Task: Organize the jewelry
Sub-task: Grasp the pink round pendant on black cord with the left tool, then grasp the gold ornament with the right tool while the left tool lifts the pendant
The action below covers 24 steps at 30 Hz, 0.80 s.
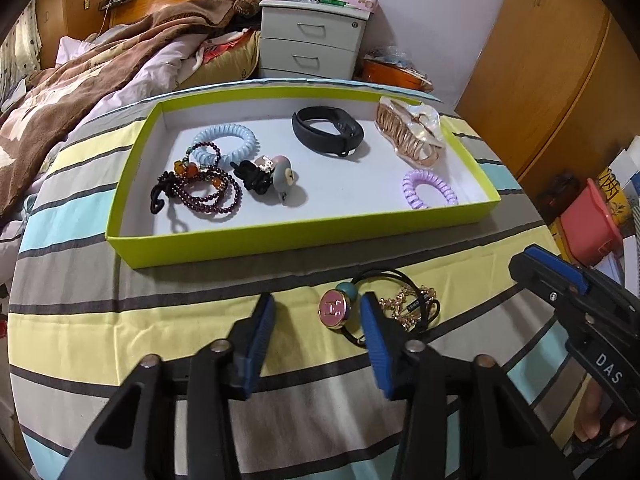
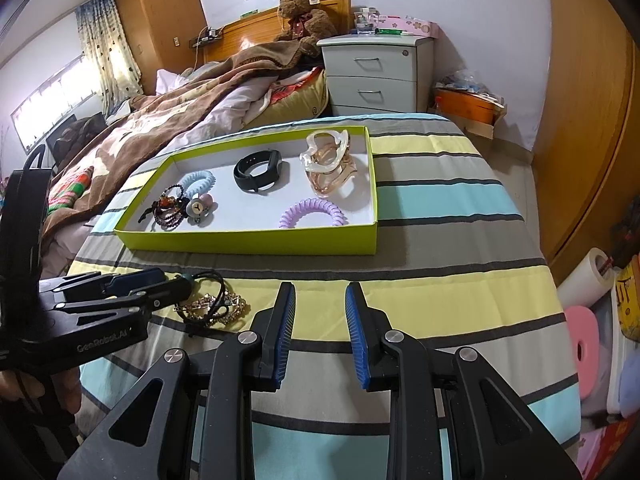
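A lime-green tray on the striped bedspread holds a blue coil tie, dark bead bracelets, a black band, a clear claw clip, a purple coil tie and grey-pink bobble ties. In front of the tray lies a pink round-charm hair tie with a teal bead, beside a gold chain tangle. My left gripper is open, its jaws either side of the pink charm. My right gripper is open and empty, to the right.
A white bedside drawer unit stands behind the bed end. A brown blanket and a teddy bear lie to the left. Wooden wardrobe doors are on the right, with boxes and a pink tub on the floor.
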Each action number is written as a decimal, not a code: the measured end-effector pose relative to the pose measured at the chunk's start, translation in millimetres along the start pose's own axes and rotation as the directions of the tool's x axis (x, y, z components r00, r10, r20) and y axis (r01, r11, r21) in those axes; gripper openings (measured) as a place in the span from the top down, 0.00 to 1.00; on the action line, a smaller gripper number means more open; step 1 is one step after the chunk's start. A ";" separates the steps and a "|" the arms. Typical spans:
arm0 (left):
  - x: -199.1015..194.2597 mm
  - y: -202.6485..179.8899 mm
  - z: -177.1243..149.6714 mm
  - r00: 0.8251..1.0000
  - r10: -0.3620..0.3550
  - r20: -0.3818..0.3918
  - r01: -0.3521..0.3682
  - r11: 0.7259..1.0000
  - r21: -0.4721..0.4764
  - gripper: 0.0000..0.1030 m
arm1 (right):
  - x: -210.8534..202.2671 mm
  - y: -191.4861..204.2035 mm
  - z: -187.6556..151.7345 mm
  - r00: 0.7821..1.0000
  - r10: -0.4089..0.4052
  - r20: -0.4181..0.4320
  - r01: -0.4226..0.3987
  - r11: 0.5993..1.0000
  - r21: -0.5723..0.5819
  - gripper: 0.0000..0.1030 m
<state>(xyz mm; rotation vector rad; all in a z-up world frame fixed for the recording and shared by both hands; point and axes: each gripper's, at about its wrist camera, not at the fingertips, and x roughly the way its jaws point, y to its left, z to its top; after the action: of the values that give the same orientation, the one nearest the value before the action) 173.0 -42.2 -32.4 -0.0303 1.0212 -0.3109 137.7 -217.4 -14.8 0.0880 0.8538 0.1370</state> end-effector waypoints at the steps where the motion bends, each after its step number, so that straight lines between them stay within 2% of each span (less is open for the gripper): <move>1: -0.6 0.6 -0.1 1.000 0.002 0.004 -0.002 1.000 -0.001 0.63 | 0.2 0.4 0.5 1.000 0.000 -0.001 0.000 1.000 -0.001 0.74; 5: 0.6 -0.4 1.0 1.000 -0.009 0.003 0.009 1.000 -0.003 0.72 | -0.7 0.2 -0.6 1.000 0.000 0.001 0.000 1.000 0.002 0.74; 9: 0.6 -1.8 1.1 1.000 -0.005 0.002 0.005 1.000 0.001 0.88 | -0.9 0.0 -1.1 1.000 0.002 -0.001 -0.002 1.000 0.007 0.74; 24: -39.9 19.8 2.4 0.992 -0.049 0.115 0.058 0.996 -0.073 0.89 | 3.3 9.9 -1.3 1.000 0.029 -0.012 -0.029 0.999 -0.014 0.74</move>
<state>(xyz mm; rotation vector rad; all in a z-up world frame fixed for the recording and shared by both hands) 160.6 -12.8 -1.2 -0.1427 0.9202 -0.3155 138.0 -207.1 -16.8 0.0868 0.8633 0.1706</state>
